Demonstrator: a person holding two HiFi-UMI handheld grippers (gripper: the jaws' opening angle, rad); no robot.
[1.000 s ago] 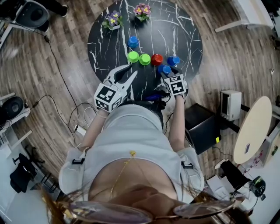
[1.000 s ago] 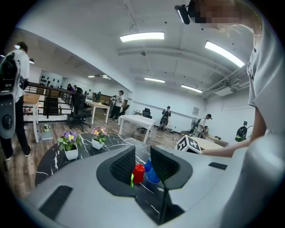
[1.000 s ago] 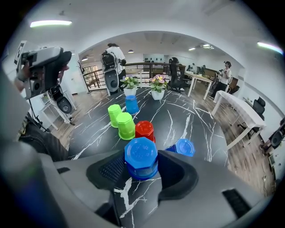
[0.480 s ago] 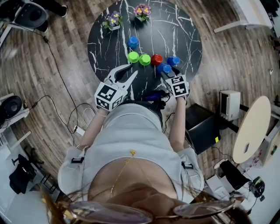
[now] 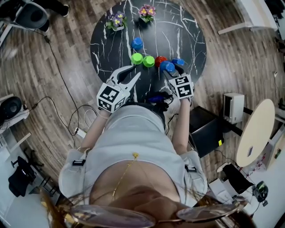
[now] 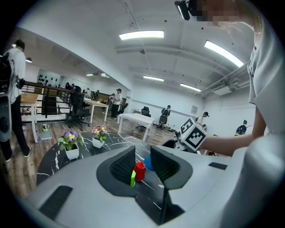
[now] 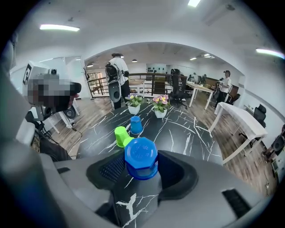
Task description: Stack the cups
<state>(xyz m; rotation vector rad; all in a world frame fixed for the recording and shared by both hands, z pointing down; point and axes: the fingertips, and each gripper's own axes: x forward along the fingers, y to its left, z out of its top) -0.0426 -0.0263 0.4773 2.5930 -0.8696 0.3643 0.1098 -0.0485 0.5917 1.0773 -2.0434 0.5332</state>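
Several upside-down cups stand on the round black marble table [image 5: 111, 40]: a blue cup [image 5: 136, 43] farther back, then a row of two green cups [image 5: 142, 59], a red cup [image 5: 159, 59] and a blue cup [image 5: 179, 61]. My right gripper [image 5: 171, 71] is shut on another blue cup [image 7: 141, 158], held upside-down above the table beside the red one. My left gripper [image 5: 133, 71] hangs over the table's near left edge, open and empty. Through its jaws the left gripper view shows the red cup [image 6: 140, 171].
Two small white flower pots [image 5: 116, 21] [image 5: 145, 12] stand at the table's far edge. The wooden floor around the table carries cables [image 5: 67, 102], a speaker [image 5: 12, 109] and boxes [image 5: 234, 106]. People and desks fill the office beyond.
My right gripper has risen with the blue cup, which now overlaps the red cup's edge in the head view. My left gripper has stayed still.
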